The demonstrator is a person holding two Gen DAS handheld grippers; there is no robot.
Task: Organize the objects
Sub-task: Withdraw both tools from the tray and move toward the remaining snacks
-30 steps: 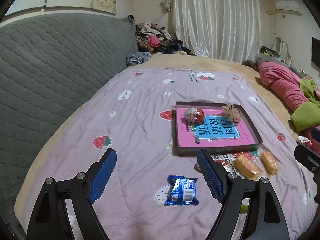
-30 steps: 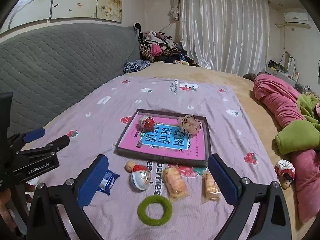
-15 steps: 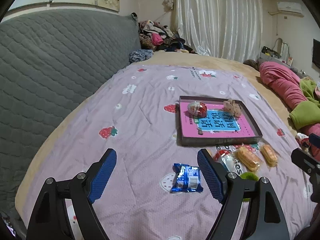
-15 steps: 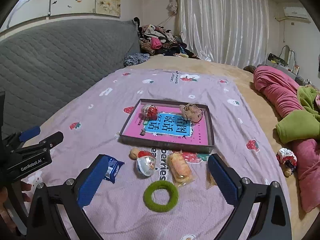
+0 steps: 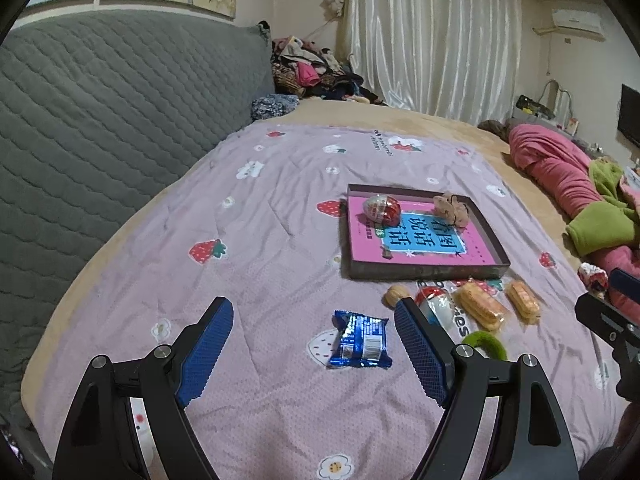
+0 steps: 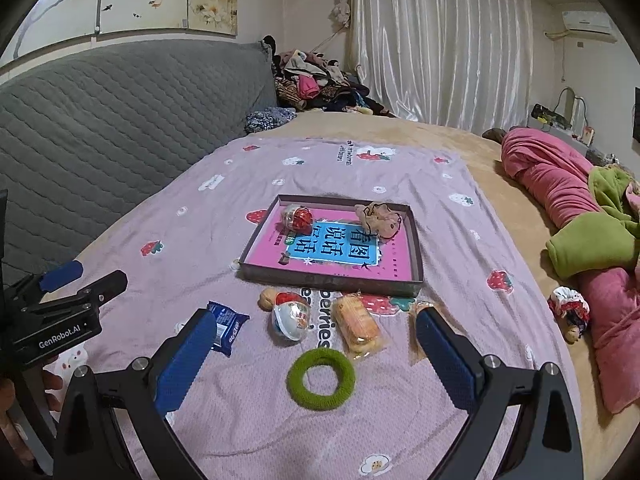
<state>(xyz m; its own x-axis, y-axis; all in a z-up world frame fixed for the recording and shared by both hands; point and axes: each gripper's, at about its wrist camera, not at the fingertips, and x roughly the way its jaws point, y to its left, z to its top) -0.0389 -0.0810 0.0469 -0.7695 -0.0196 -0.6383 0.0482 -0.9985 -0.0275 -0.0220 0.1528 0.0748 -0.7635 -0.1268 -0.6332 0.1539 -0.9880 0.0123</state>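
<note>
A shallow box with a pink bottom [image 5: 424, 270] [image 6: 332, 278] lies on the purple bedspread, holding a foil egg [image 5: 382, 209] [image 6: 297, 217] and a brown scrunchie [image 5: 451, 209] [image 6: 378, 218]. In front of it lie a blue snack packet [image 5: 360, 339] [image 6: 227, 326], a second egg [image 6: 291, 318], two wrapped cakes [image 6: 357, 325] [image 5: 522, 302], a small nut [image 6: 267, 298] and a green hair ring [image 6: 321, 375]. My left gripper [image 5: 314, 350] is open above the blue packet. My right gripper [image 6: 316, 354] is open above the green ring.
A grey quilted headboard [image 5: 100, 120] runs along the left. Pink and green bedding [image 6: 580, 220] is piled at the right, with a small patterned toy [image 6: 568, 307] beside it. Clothes [image 5: 308, 72] are heaped at the far end by the curtain.
Both grippers have pulled back and risen from the box; the items in front of it now show more fully. Both stay open and nothing has been picked up.
</note>
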